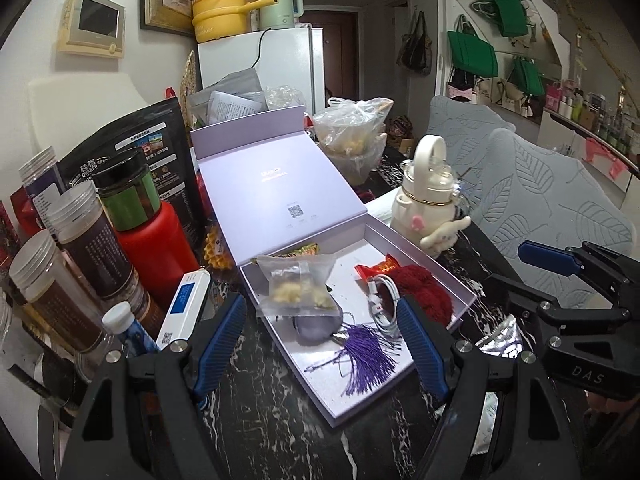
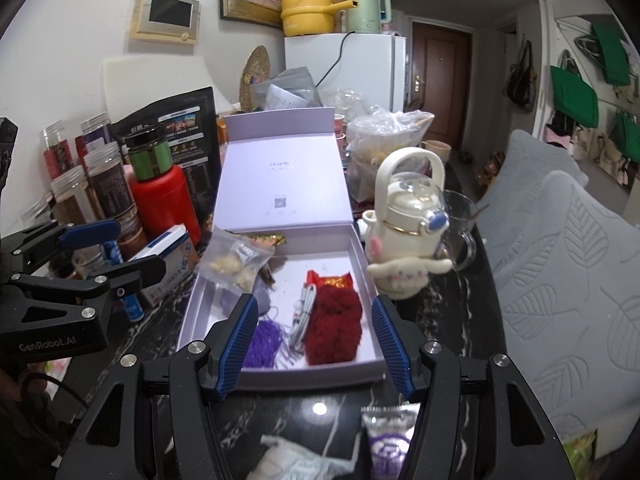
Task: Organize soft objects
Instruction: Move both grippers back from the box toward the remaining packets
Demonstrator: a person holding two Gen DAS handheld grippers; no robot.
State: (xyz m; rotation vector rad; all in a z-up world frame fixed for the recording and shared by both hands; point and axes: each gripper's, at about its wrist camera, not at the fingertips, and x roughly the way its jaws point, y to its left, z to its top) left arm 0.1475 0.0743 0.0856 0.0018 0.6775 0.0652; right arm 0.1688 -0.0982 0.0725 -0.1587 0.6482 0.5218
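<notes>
Jars [image 1: 80, 236] and bottle [image 2: 408, 216] flanking lavender box [image 2: 362, 256]

Cut off by the bottom edge of the right wrist view: a purple-and-white packet [image 2: 387, 446] and a pale crumpled wrapper [image 2: 296, 462], both blurred, print unreadable. Partly masked by the clear snack bag [image 1: 298, 286] in the left wrist view: a grey pouch [image 1: 316, 326] and a gold-orange wrapper [image 1: 298, 250], shape of neither fully shown. Half covered by the fluffy red item [image 1: 420, 288]: a red foil packet [image 1: 374, 268]. Too small to read: the lettering and square code on the open lid [image 1: 280, 188] of the lilac box. Cropped at the left edge of the left wrist view: several capped jars [image 1: 36, 276]. Behind the left gripper's right finger [image 1: 424, 350]: part of the white cable [image 1: 384, 300].
</notes>
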